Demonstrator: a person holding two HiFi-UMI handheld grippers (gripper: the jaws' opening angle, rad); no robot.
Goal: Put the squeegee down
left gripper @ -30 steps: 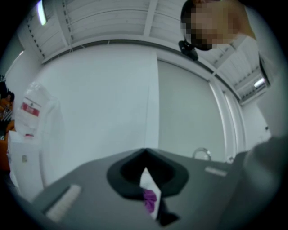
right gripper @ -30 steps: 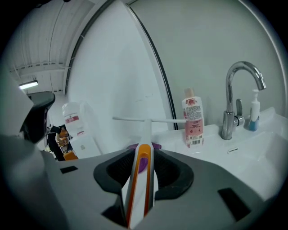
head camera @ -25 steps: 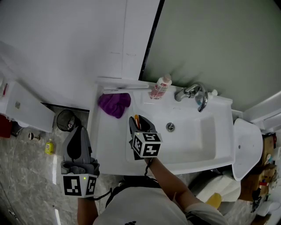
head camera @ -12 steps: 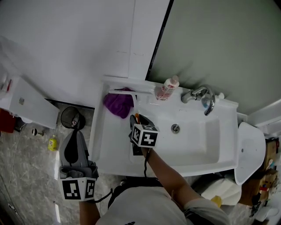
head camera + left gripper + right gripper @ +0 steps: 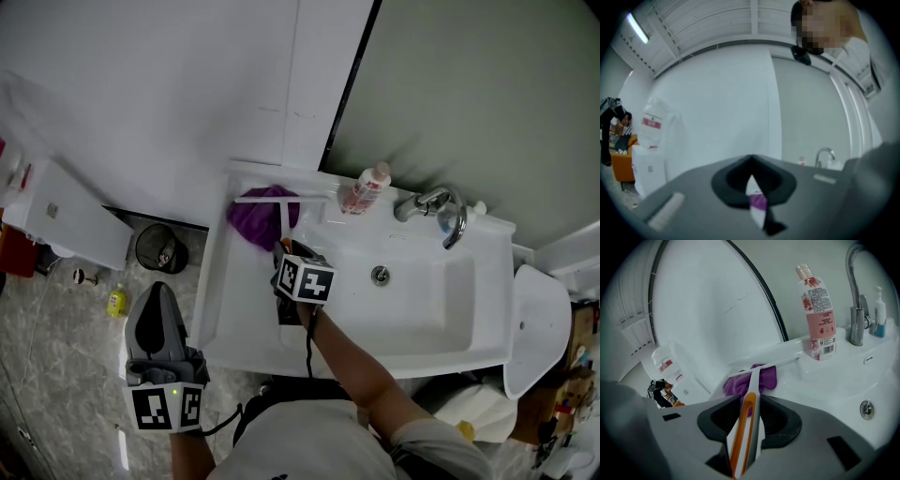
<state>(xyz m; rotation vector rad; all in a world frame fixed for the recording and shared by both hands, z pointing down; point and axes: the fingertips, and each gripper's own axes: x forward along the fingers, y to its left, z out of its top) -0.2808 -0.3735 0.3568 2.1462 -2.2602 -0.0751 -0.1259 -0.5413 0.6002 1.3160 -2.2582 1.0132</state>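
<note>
The squeegee [image 5: 282, 212] has a white handle with an orange stripe [image 5: 746, 420] and a long white blade [image 5: 765, 365]. My right gripper [image 5: 288, 251] [image 5: 749, 405] is shut on its handle over the left part of the white sink [image 5: 424, 323]. The blade lies across the far edge of a purple cloth [image 5: 251, 223] [image 5: 767, 379] by the sink's back ledge; whether it touches I cannot tell. My left gripper [image 5: 157, 292] [image 5: 750, 161] is shut on nothing, held to the left of the sink over the floor.
A pink bottle [image 5: 366, 188] [image 5: 817, 315] and a chrome faucet [image 5: 437, 205] [image 5: 855, 301] stand at the sink's back. A dark bin [image 5: 158, 248], a small yellow bottle [image 5: 117, 302] and a white cabinet [image 5: 67, 221] are left of the sink. A white toilet lid [image 5: 535, 323] is at the right.
The right gripper has carried the squeegee toward the sink's back, so the blade now lies over the purple cloth's top. The left gripper has stayed shut beside the sink.
</note>
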